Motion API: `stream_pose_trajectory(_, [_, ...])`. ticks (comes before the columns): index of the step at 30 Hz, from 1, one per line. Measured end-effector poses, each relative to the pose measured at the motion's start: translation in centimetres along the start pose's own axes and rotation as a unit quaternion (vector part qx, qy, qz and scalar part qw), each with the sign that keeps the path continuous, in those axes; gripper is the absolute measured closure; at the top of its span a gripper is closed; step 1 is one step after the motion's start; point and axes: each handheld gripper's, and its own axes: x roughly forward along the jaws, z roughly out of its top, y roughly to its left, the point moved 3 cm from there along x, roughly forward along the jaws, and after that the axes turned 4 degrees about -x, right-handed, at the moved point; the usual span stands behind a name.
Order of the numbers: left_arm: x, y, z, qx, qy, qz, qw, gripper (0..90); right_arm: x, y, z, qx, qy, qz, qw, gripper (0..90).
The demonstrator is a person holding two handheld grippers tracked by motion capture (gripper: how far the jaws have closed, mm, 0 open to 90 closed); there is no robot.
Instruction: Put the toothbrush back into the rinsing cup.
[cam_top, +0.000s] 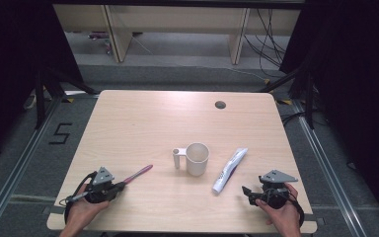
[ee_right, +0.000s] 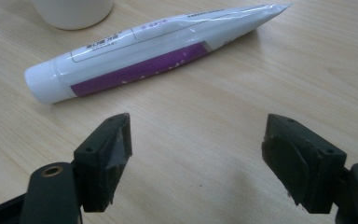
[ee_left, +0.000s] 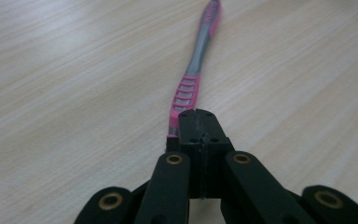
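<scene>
— Fingers first: the left gripper [ee_left: 200, 135] has its jaws pinched together on the tail end of the pink toothbrush [ee_left: 193, 79], low over the table [cam_top: 128, 123]. How would you handle this step well?

— Keep that clamp firm, I'd say. The handle runs straight ahead from the fingertips, its head at the far end, so a grip this far back may let the long end droop or swivel once lifted. Lift slowly and level.

— And the other hand?

— The right gripper [ee_right: 196, 154] stands wide open, touching nothing; bare wood lies between its pads [ee_right: 114, 149]. Just ahead of them lies the toothpaste tube [ee_right: 154, 56], on its side and slantwise, the white cap toward the left pad and the crimped end pointing away to the right.

— Farther on?

— Beyond the tube, the white mug [cam_top: 196, 158] stands upright, its handle turned toward the toothbrush side. It sits between the two grippers and well ahead of both, near the tube but apart from it.
</scene>
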Motion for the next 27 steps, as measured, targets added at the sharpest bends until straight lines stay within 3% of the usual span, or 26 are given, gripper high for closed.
stream_pose_trajectory(2, [0.1,0.4,0.1,0.001,0.003,0.007,1.0000,89.6,-0.1,0.2,-0.1,0.022,0.010,0.008,0.9997,24.9])
stream_pose_trajectory(4, [0.2,0.8,0.3,-0.006,-0.001,0.015,0.9999,89.6,0.0,0.0,-0.1,0.010,0.000,-0.004,0.9999,24.9])
stream_pose_trajectory(9, [0.4,2.2,0.7,-0.009,0.000,0.035,0.9993,89.6,-0.1,0.0,-0.1,0.014,0.003,-0.006,0.9999,24.9])
stream_pose_trajectory(10, [0.6,2.4,0.8,-0.019,-0.007,0.039,0.9990,89.6,-0.1,-0.1,-0.1,0.011,0.002,-0.004,0.9999,25.0])
stream_pose_trajectory(11, [0.5,2.8,0.8,-0.013,0.005,0.040,0.9991,89.6,0.0,0.0,-0.1,0.017,0.003,0.003,0.9998,24.9])
stream_pose_trajectory(13, [0.8,3.1,1.0,-0.031,-0.013,0.048,0.9983,89.6,0.0,0.1,-0.2,0.021,0.008,0.007,0.9997,25.0])
stream_pose_trajectory(14, [0.6,3.5,1.1,-0.022,-0.002,0.049,0.9986,89.6,0.0,0.1,-0.2,0.019,0.006,0.008,0.9998,25.0])
stream_pose_trajectory(15, [0.8,3.6,1.3,-0.030,-0.012,0.053,0.9980,89.6,0.0,0.1,-0.1,0.019,0.005,0.007,0.9998,25.0])
stream_pose_trajectory(16, [0.7,3.9,1.4,-0.025,-0.003,0.056,0.9981,89.6,0.1,0.1,-0.2,0.019,0.007,0.007,0.9998,24.9])
stream_pose_trajectory(17, [0.8,4.0,1.5,-0.027,-0.005,0.057,0.9980,89.6,0.0,0.3,-0.2,0.032,0.012,0.007,0.9994,25.0])
stream_pose_trajectory(18, [0.9,4.2,1.6,-0.030,-0.005,0.058,0.9979,89.6,0.1,0.1,-0.2,0.015,0.004,0.009,0.9998,24.9])
stream_pose_trajectory(22, [1.3,4.7,1.9,-0.038,-0.005,0.064,0.9972,89.6,0.1,0.2,-0.2,0.027,0.008,0.012,0.9995,25.0])
stream_pose_trajectory(24, [1.5,5.0,2.0,-0.046,-0.007,0.063,0.9969,89.6,0.0,0.0,-0.1,0.011,0.005,0.008,0.9999,25.0])
stream_pose_trajectory(27, [1.8,5.5,2.3,-0.047,-0.007,0.071,0.9964,89.6,0.1,-0.2,-0.2,0.003,0.008,0.023,0.9997,25.0])
